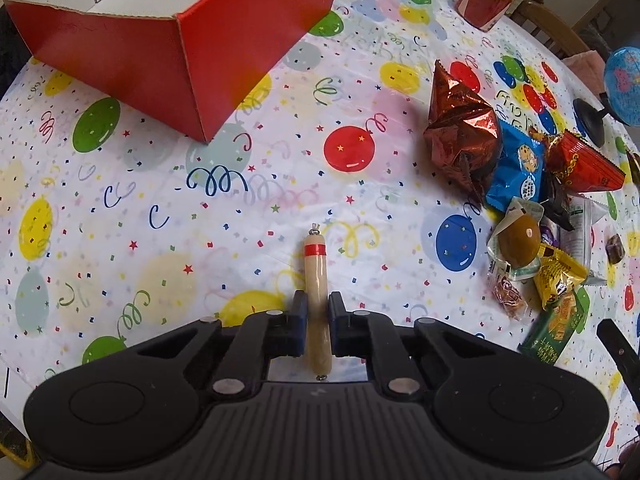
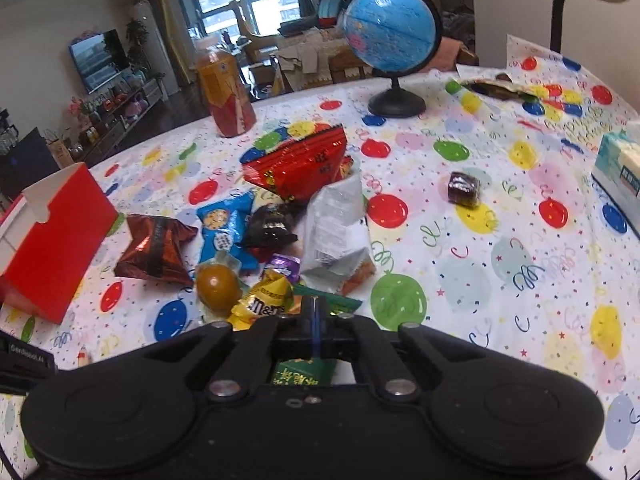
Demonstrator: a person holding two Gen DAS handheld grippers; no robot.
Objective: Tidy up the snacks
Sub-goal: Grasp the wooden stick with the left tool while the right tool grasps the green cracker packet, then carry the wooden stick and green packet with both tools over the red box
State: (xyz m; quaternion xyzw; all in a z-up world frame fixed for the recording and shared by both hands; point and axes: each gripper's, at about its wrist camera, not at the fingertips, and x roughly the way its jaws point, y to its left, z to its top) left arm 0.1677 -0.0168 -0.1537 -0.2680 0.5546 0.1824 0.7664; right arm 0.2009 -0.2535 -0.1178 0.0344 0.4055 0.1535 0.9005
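My left gripper (image 1: 317, 307) is shut on a pale sausage stick (image 1: 316, 276) with a red band, held above the balloon-print tablecloth. The red cardboard box (image 1: 188, 60) with white compartments stands ahead at upper left; it also shows in the right wrist view (image 2: 56, 240). My right gripper (image 2: 315, 312) is shut and empty, hovering over a green packet (image 2: 300, 372) at the near edge of the snack pile. The pile holds a yellow M&M's bag (image 2: 262, 304), a brown egg pack (image 2: 218, 284), a blue cookie packet (image 2: 222, 232), a copper foil bag (image 2: 156, 248) and a red bag (image 2: 300, 164).
A globe (image 2: 390, 28) on a black stand, an orange drink bottle (image 2: 224, 88), a tissue box (image 2: 620, 172) and a small dark candy (image 2: 464, 188) stand on the table. The same snack pile (image 1: 520, 200) lies to the right in the left wrist view.
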